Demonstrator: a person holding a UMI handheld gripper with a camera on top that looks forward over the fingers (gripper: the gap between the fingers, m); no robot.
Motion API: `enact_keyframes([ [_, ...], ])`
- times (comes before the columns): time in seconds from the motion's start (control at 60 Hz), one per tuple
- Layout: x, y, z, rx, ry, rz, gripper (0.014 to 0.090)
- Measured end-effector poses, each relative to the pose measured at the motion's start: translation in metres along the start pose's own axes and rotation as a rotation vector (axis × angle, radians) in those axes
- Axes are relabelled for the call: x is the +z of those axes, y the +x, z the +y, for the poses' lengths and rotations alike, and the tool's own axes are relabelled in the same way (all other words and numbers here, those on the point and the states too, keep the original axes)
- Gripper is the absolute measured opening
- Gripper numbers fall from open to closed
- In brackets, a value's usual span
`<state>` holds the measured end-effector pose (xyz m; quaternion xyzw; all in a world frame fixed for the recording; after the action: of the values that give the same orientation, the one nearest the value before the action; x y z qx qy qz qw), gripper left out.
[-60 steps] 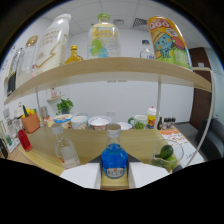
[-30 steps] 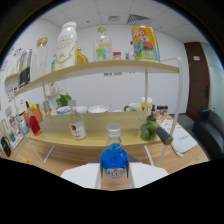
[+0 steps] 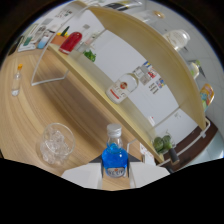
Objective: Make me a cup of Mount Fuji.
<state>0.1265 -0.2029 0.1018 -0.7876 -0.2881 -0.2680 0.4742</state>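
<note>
Gripper: fingers clamped on the blue bottle, now tipped steeply sideways where it was level half a second ago.
Blue bottle: still between the fingers.
Glass of ice: newly in view, beside the bottle, on the wooden counter.
Shelf: now slanting diagonally.

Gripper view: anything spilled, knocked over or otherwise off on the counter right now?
Nothing spilled or toppled that I can see. The blue bottle sits capped in the gripper, jaws pressed on both sides. The glass of ice stands on the wooden counter beside it. The shelf unit looks slanted only because the camera is rolled.
</note>
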Motion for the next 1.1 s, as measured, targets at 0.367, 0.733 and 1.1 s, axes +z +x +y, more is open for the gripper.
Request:
enact_keyframes([
  [0.367, 0.004, 0.012, -0.027, -0.958, 0.049, 0.145, 0.0355],
  [0.733, 0.002, 0.002, -0.033, -1.070, 0.031, 0.125, 0.0356],
  [1.1, -0.052, 0.052, -0.052, 0.121, 0.266, -0.053, 0.0360],
])
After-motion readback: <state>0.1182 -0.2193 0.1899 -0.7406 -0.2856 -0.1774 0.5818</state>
